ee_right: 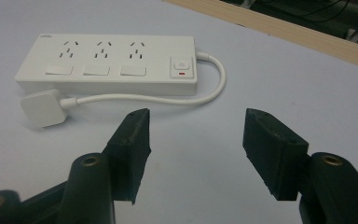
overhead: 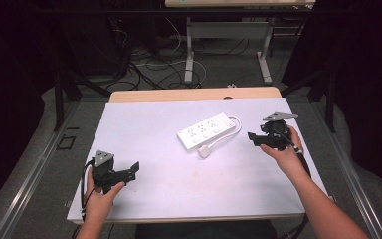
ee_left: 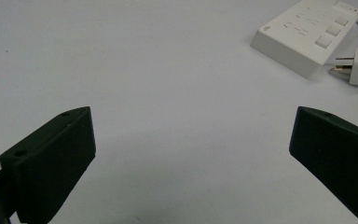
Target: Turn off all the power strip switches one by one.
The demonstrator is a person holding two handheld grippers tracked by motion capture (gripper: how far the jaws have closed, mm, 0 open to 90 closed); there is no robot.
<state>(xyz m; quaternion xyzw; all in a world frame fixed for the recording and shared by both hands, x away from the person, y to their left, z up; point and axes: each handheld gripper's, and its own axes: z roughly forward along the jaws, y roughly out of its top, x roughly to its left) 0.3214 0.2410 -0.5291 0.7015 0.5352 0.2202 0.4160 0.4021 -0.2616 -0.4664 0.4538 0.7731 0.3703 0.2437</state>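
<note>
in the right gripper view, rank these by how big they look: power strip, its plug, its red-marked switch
1. power strip, the largest by far
2. plug, a small white block lying against the strip's front edge
3. switch, the smallest, set into the strip's top

The plug lies slightly nearer the camera, but the order holds.

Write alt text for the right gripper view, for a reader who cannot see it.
A white power strip with three sockets and a switch lies on a white table, its cord looping round to a white plug resting beside it. The right gripper points at it from the bottom, its black jaws apart with nothing between them.
</note>
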